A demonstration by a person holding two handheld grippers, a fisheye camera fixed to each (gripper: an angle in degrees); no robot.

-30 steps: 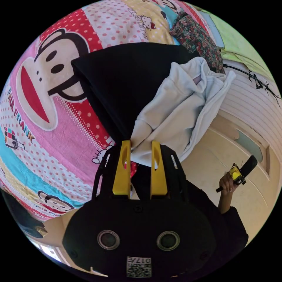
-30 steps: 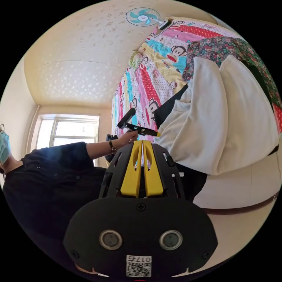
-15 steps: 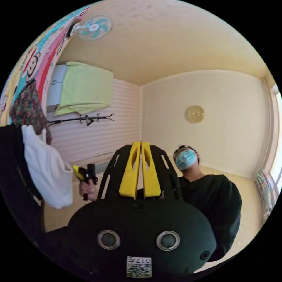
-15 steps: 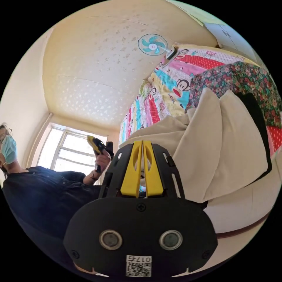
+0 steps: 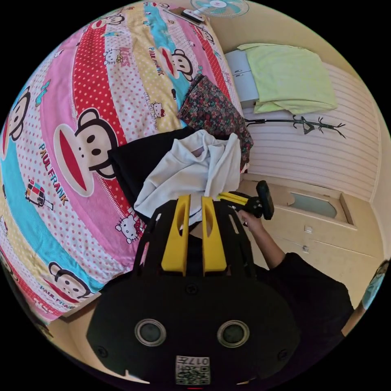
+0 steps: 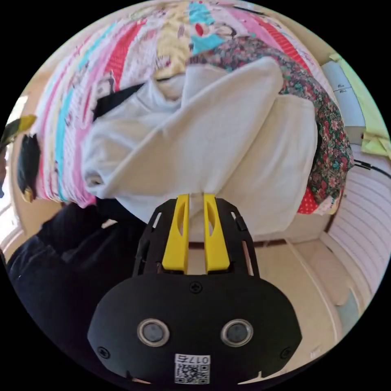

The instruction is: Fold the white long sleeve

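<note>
A bedroom in a home. In the left gripper view a bed [image 5: 73, 122] under a cartoon-print sheet spreads from 12 round to 8 o'clock, with a floral cushion [image 5: 214, 110] near the centre. A fan [image 5: 220, 6] sits at 12, a cabinet [image 5: 244, 81] draped with a green cloth [image 5: 289, 77] at 1, a coat rack [image 5: 301, 122] at 2 and pale floor [image 5: 326, 240] at 3.

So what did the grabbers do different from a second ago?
The left gripper let go of the white long sleeve, swung away shut, and is back at its edge, jaws parted. The right gripper, shut before, now has the shirt's edge between its jaws. The shirt stayed bunched on the black garment.
</note>
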